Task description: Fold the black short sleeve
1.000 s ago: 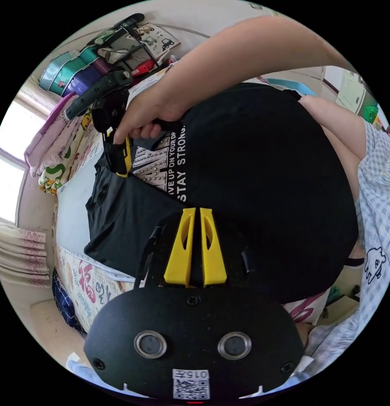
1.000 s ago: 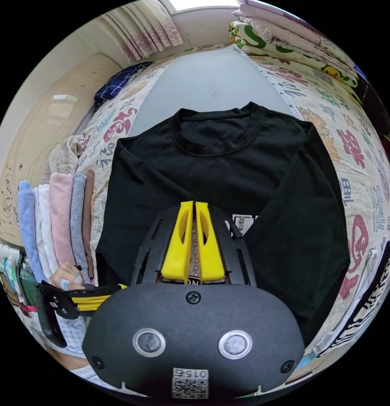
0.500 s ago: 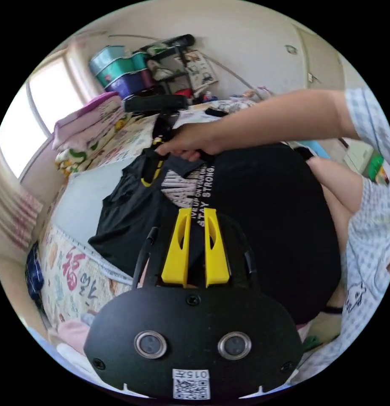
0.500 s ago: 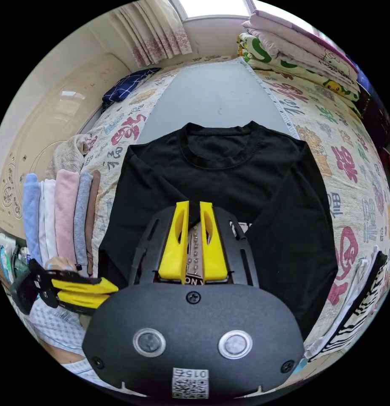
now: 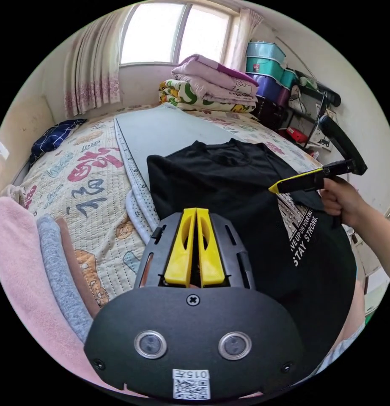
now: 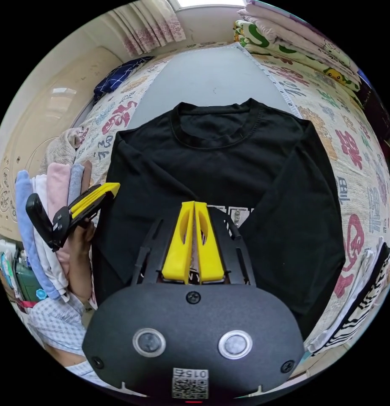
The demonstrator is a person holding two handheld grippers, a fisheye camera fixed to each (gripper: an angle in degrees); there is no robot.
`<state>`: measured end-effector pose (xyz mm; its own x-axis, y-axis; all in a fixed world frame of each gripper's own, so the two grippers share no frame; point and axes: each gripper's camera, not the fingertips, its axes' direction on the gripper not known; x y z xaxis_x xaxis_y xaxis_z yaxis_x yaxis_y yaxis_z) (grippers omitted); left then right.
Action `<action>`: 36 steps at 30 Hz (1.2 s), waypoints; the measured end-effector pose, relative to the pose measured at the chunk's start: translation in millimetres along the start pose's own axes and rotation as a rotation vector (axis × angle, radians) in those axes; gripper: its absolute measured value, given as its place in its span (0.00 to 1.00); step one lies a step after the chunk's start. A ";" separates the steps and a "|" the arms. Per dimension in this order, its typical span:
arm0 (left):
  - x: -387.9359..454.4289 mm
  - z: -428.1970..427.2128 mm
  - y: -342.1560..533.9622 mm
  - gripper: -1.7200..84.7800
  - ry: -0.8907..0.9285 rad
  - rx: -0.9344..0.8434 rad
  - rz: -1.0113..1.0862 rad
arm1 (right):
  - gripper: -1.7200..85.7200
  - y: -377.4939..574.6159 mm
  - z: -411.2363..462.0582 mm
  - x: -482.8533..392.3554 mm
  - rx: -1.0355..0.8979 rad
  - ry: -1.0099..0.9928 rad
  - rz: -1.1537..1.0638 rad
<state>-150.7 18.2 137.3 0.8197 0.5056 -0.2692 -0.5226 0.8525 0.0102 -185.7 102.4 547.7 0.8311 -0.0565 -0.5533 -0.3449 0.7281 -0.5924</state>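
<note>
Lying collar-up on the grey mat [image 6: 212, 80] atop the patterned bedspread [image 5: 76, 169]: black short sleeve [image 6: 220, 169], both sides folded inward, white lettering showing lower down. Hovering above its middle, right gripper [image 6: 194, 207], jaws nearly touching, gripping nothing visible. Hanging off the shirt's left edge, left gripper [image 5: 196, 211], jaws pressed together, empty. Sitting beside the bedspread, rolled towels [image 6: 55, 190].

Shirt [image 6: 212, 169]: black, white lettering on the front. Gripper jaws: yellow on black bodies. Mat [image 5: 169, 129]: plain grey. Quilt [image 5: 83, 169]: cream, printed with red and blue characters. Folded towels [image 5: 42, 262]: pink, grey, brown. Curtain [image 5: 91, 72]: pale with pink floral print.
</note>
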 end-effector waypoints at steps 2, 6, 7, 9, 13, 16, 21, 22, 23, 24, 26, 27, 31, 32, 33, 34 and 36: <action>-2.6 2.2 4.6 0.01 0.018 0.001 -0.011 | 0.01 0.0 1.6 -7.6 -0.017 0.038 -0.008; 1.7 4.0 9.8 0.01 0.013 0.001 -0.010 | 0.01 -2.9 3.5 -21.6 -0.035 0.084 -0.017; 4.1 3.1 11.0 0.01 0.010 0.002 -0.007 | 0.01 -4.5 1.0 -23.2 -0.028 0.086 -0.015; 5.8 -3.9 14.6 0.01 0.006 0.044 -0.012 | 0.02 -7.2 -6.7 -22.0 0.000 0.081 -0.019; 3.8 -17.2 21.9 0.01 0.007 0.127 -0.063 | 0.07 -28.3 -28.9 -5.8 0.051 0.131 -0.006; 14.0 -9.7 21.4 0.01 0.019 0.097 -0.047 | 0.09 -49.7 -39.3 8.6 0.073 0.199 0.016; 39.9 2.2 19.0 0.01 -0.002 0.046 0.010 | 0.11 -81.3 -41.4 31.6 0.087 0.298 0.060; 46.7 7.7 17.4 0.01 0.002 0.016 0.027 | 0.12 -87.6 -41.7 37.1 0.093 0.323 0.069; 54.7 10.1 16.9 0.02 -0.013 0.007 0.044 | 0.13 -92.3 -43.1 43.0 0.106 0.350 0.080; 59.0 9.7 17.4 0.02 -0.025 0.011 0.055 | 0.13 -93.9 -43.9 46.2 0.115 0.363 0.088; 78.3 9.6 22.2 0.01 -0.083 0.038 0.097 | 0.14 -95.9 -48.7 62.1 0.153 0.376 0.139; 85.3 9.7 24.9 0.01 -0.107 0.052 0.113 | 0.14 -95.6 -49.9 65.7 0.162 0.364 0.142; 150.9 17.9 43.2 0.01 -0.407 0.129 0.278 | 0.16 -92.9 -58.5 83.2 0.227 0.278 0.129; 160.1 20.7 44.5 0.01 -0.448 0.132 0.297 | 0.16 -94.3 -58.4 84.2 0.244 0.255 0.120; 159.0 20.2 43.5 0.01 -0.434 0.130 0.289 | 0.16 -95.4 -57.5 84.1 0.250 0.247 0.119; 148.1 16.6 39.0 0.01 -0.359 0.122 0.247 | 0.17 -98.3 -54.5 83.6 0.259 0.233 0.133; 124.4 12.0 31.3 0.01 -0.213 0.105 0.169 | 0.16 -100.0 -48.1 80.8 0.262 0.194 0.149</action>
<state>-62.2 109.3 115.7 0.7596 0.6487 -0.0467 -0.6381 0.7572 0.1398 -105.0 -7.8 534.1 0.6731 -0.0473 -0.7380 -0.3115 0.8870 -0.3409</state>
